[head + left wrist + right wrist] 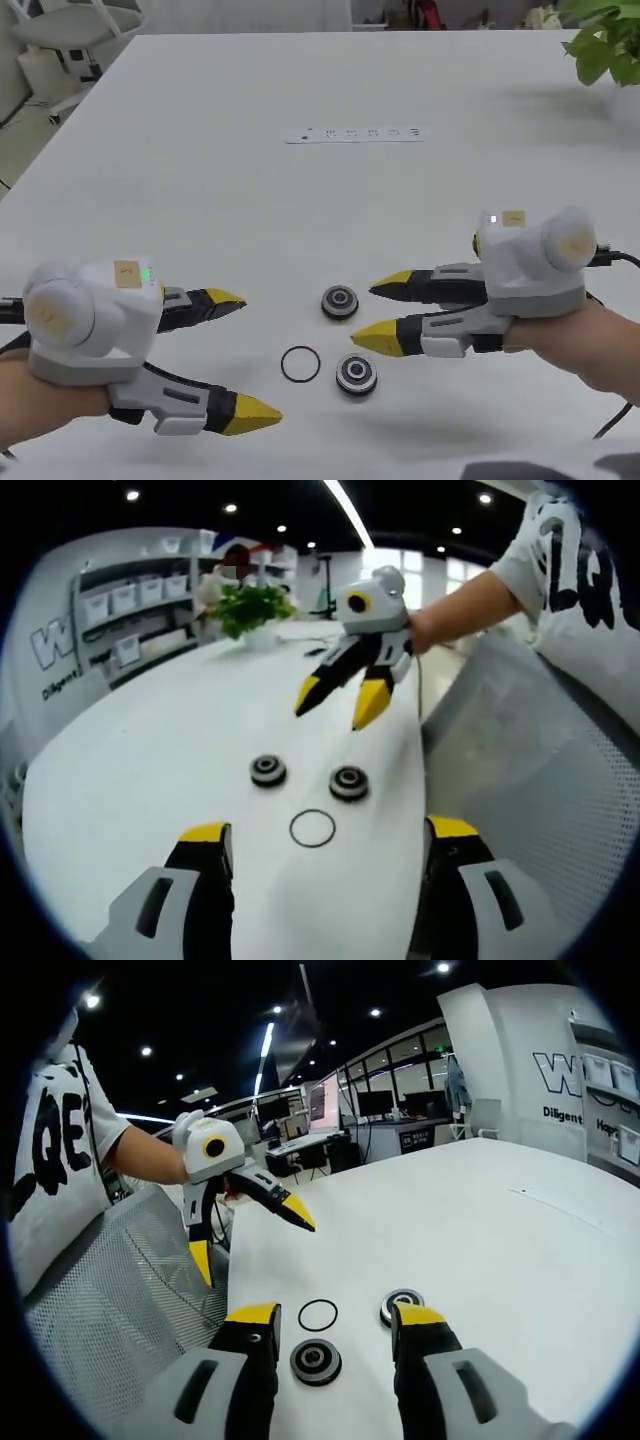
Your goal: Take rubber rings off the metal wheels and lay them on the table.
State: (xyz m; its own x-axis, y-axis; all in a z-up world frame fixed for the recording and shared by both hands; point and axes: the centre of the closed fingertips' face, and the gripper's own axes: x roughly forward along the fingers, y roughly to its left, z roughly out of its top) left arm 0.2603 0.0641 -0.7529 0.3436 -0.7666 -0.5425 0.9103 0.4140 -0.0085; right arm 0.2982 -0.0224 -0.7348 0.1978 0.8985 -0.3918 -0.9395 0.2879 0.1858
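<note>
Two tools hover over the smooth white table, and neither holds anything. The left tool has its jaws spread wide: black fingers with yellow tips on a pale grey body, touching nothing. The right tool also stands open, though less widely, and its tips point across toward the left tool without reaching any part.

One rubber ring lies flat and loose on the table between the two tools, a thin black circle. In the left gripper view it sits just ahead of that tool's open jaws, about centred in the gap.

The first wheel rests just ahead of the right tool's tips, apart from them. In the right gripper view one yellow tip partly hides it. The second wheel lies just beside the ring, on the side nearer the right tool and under its lower jaw. In the right gripper view it shows in the gap between the jaws. Both wheels are small round discs lying flat, each with a dark band around a bright metal hub. I cannot tell whether rubber is on either.
</note>
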